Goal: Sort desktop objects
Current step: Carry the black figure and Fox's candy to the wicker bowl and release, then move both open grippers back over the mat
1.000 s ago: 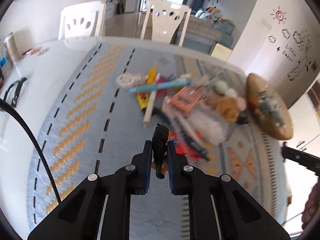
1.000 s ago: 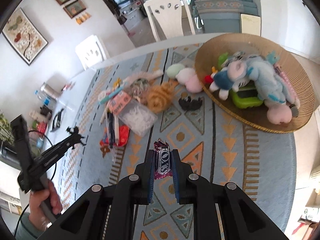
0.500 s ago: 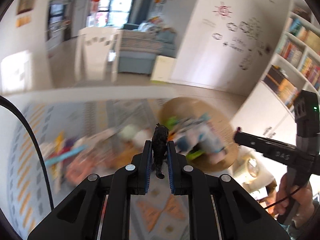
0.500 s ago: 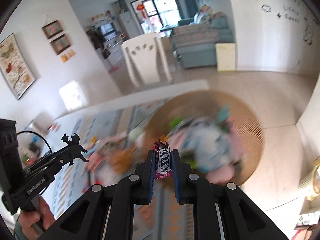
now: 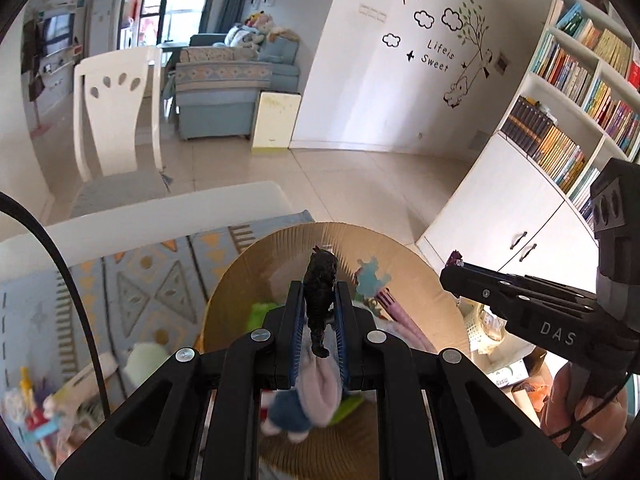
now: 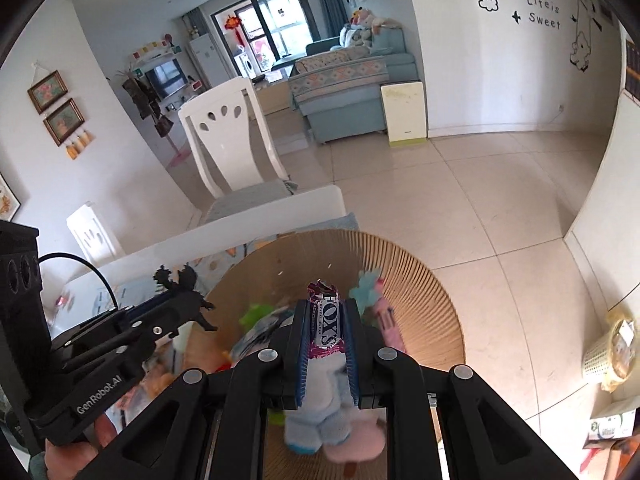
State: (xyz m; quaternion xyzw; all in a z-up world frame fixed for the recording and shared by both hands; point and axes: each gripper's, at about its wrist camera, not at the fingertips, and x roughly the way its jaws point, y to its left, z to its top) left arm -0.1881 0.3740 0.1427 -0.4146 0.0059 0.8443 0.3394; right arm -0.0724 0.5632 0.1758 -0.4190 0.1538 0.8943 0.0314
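Two hand-held grippers hang side by side above a round woven straw basket (image 5: 416,276) at the end of a white table (image 5: 160,208) covered by a pale blue cloth with orange and grey geometric patterns (image 5: 152,280).

The left hand-held gripper (image 5: 320,316) is clamped on a small black dinosaur-like toy figure (image 5: 320,292), which stands upright between the blue-lined pads with its head above the fingertips. In the right wrist view the same figure (image 6: 180,280) juts from the tip of that gripper (image 6: 176,300) over the basket's left rim (image 6: 256,264).

The right hand-held gripper (image 6: 326,320) is closed tight on a pink and silver foil-wrapped candy printed "FOX'S" (image 6: 326,320), held lengthwise between the pads, its twisted end pointing toward the far wall of the basket. From the left wrist view this gripper (image 5: 456,268) reaches in from the right, level with the basket's right rim, a person's hand (image 5: 580,408) wrapped around its handle.

Inside the basket lie a blue and pink plush animal (image 6: 324,412), a bright green toy (image 5: 260,312) and a pale teal plush piece (image 5: 370,280). More small toys (image 5: 36,408), blurred, lie on the cloth to the left of the basket. A white chair (image 6: 228,140) stands behind the table.
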